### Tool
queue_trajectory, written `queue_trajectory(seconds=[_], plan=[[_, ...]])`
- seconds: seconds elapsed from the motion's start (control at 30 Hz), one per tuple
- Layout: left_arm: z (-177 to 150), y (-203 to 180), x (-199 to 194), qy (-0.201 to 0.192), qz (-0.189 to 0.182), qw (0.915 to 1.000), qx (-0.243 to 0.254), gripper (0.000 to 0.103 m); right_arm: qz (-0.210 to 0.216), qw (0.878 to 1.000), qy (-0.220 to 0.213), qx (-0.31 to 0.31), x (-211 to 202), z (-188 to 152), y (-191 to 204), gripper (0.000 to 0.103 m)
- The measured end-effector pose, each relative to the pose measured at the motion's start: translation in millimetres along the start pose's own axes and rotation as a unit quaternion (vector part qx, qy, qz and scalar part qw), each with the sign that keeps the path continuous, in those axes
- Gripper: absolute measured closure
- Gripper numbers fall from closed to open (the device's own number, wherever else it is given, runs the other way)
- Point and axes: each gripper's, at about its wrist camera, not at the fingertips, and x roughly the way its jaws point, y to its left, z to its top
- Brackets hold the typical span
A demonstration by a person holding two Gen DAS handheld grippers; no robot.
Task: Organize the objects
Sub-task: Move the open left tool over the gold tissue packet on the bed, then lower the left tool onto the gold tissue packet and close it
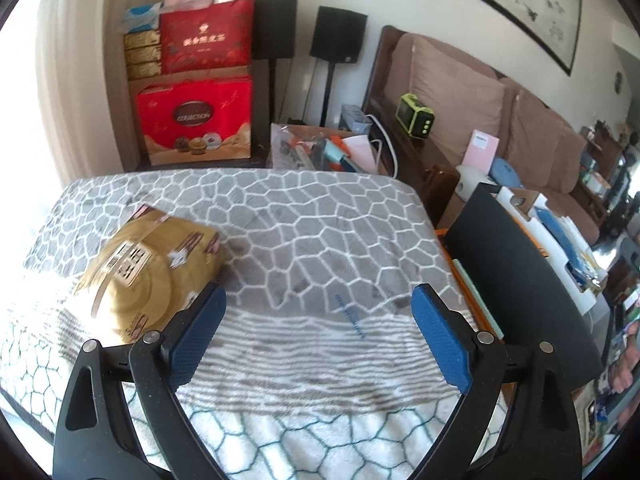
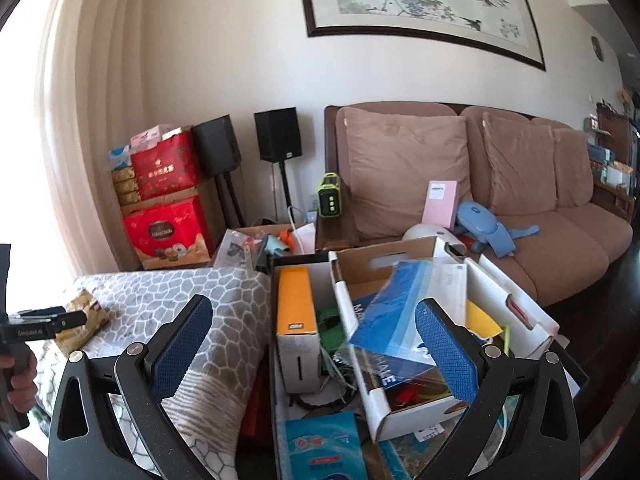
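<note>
Over the patterned blanket (image 1: 328,232) covering the bench, left tool (image 1: 318,312) hovers low, aimed forward and slightly down, jaws spread wide with nothing between them. Gold packet (image 1: 148,276) lies flat on the blanket at near left, just beside the left blue pad (image 1: 196,340); whether pad and packet touch can't be told. Right pad is clear over bare blanket.

Right tool (image 2: 314,326) sits further right, above the box clutter off the bench's right edge, also pitched down, jaws wide apart and gripping nothing. Between its pads in view: white cardboard box (image 2: 404,404) with a blue zip bag (image 2: 400,312) leaning tilted in it. Left of that box, an orange-topped carton (image 2: 294,308) stands in a dark bin (image 2: 273,360). Blue wipes pack (image 2: 324,448) lies near, in the same bin.

Right wrist view also catches the left tool (image 2: 44,326) at far left edge, held by a hand (image 2: 20,376) wrapped around its grip, tip next to the gold packet (image 2: 82,316) on the blanket (image 2: 168,296).

Far side: brown sofa (image 2: 520,216), red gift boxes (image 2: 168,232) stacked against the wall, two black speakers (image 2: 278,134) on stands.
</note>
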Motion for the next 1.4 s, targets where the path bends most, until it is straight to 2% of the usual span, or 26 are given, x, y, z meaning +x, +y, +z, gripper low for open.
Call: queue_trajectory(seconds=[0.53,0.77,0.9,1.1,1.4], plan=[[-13,59,8,0.005,0.066,0.9969,-0.043,0.009,0.016,0.999,0.031,-0.032,16,-11,22,0.001],[-23,69,17,0.017,0.078,0.9956,-0.049,0.009,0.02,0.997,0.069,-0.037,31,-20,37,0.001],[-26,75,17,0.016,0.084,0.9949,-0.053,0.009,0.024,0.993,0.09,-0.067,38,-27,56,0.001],[-27,87,11,0.006,0.096,0.9934,-0.063,0.008,0.028,0.989,0.098,-0.107,43,-36,77,0.001],[-32,123,13,0.006,0.111,0.9893,-0.095,0.005,0.034,0.984,0.117,-0.126,52,-49,92,0.001]])
